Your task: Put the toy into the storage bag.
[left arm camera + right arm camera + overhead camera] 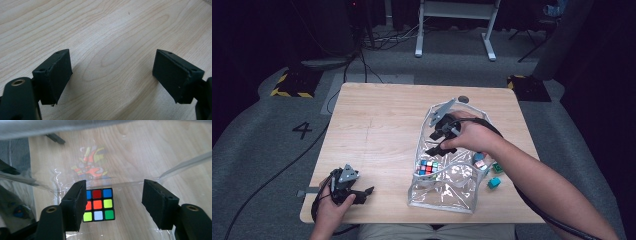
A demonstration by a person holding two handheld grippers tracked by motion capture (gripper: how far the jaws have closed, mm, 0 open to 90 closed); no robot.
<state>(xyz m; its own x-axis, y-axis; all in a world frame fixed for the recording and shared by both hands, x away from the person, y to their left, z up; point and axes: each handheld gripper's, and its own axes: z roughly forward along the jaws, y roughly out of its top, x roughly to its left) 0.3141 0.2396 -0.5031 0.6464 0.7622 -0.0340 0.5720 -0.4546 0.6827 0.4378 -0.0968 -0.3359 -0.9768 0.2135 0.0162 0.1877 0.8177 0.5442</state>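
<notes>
Left gripper [362,192] at the counter's [377,130] near-left corner, jaws spread over bare wood, pinching nothing. Clear plastic pouch [444,192] further right, near the front edge, mouth gaping toward the far side. Puzzle cube [427,167] already inside the pouch, lying flat on the bottom, coloured face up. Right gripper [438,142] just above the cube, inside the pouch mouth, jaws wide apart and gripping nothing, cube [98,205] seen low between them, apparently released. Small teal and pink blocks [490,172] by the right edge, outside the pouch, probably yet to be packed. Pouch unclosed.
</notes>
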